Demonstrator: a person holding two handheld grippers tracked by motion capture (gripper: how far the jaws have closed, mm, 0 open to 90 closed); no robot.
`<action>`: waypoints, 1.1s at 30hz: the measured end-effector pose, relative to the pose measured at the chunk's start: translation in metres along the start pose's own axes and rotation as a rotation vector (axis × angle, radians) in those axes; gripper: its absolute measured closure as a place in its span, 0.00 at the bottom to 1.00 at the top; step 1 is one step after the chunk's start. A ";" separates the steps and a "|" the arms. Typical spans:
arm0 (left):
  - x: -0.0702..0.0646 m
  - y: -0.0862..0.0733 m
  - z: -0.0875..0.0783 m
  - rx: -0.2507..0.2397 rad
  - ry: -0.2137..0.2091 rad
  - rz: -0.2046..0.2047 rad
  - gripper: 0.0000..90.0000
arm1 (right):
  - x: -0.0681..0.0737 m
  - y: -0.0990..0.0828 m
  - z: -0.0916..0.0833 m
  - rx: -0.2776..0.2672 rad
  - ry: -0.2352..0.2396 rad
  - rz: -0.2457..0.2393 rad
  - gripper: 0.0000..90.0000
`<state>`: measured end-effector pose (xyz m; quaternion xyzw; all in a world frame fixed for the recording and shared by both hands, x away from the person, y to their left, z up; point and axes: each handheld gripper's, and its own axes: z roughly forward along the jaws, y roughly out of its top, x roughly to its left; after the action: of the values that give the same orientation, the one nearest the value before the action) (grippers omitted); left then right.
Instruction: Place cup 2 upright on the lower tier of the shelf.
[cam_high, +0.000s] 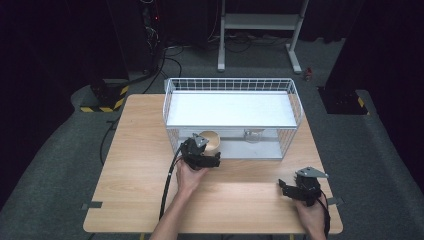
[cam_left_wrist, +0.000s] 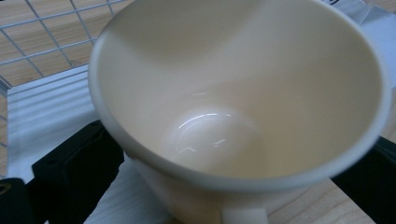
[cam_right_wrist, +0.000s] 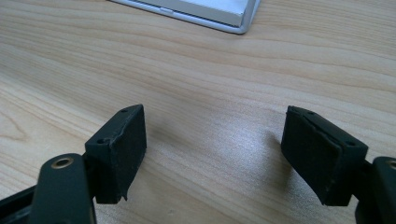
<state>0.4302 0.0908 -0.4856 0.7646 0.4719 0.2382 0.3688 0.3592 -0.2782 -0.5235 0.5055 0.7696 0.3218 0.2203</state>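
**Cup at the wire rack, lower shelf**

Item one: a cream cup (cam_high: 210, 140) is being kept at the near left opening of a white wire rack (cam_high: 295, 100), on the lower level, under the white shelf board (cam_high: 230, 109). In the left gripper view the cup (cam_left_wrist: 243, 93) is seen from above, empty and glossy inside, with its handle stub at the near edge.

Item two: the left gripper (cam_high: 206, 150) is being held at the cup by a hand (cam_high: 189, 176). Its black jaws are placed on either side of the cup's body, spread wide; whether the pads are pressing on the wall cannot be told.

Item three: the right gripper (cam_right_wrist: 212, 154) is being held low over the bare wooden table (cam_high: 140, 150) near the right near corner, well apart from the cup. Its jaws are standing apart with nothing between them.

Item four: a clear glass (cam_high: 252, 135) is being stored on the same lower level, to the right of the cup.
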 end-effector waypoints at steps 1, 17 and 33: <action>0.000 0.000 0.000 0.000 0.000 0.000 0.02 | 0.000 0.000 0.000 0.000 0.000 0.000 0.25; 0.000 -0.011 -0.011 0.005 -0.004 -0.020 0.12 | 0.000 0.000 0.000 0.000 0.000 0.000 0.25; -0.003 -0.016 -0.010 0.009 0.020 0.001 0.18 | 0.000 0.000 0.000 -0.001 0.000 -0.003 0.25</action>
<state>0.4132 0.0954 -0.4920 0.7639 0.4762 0.2438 0.3608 0.3593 -0.2783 -0.5235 0.5044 0.7702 0.3217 0.2210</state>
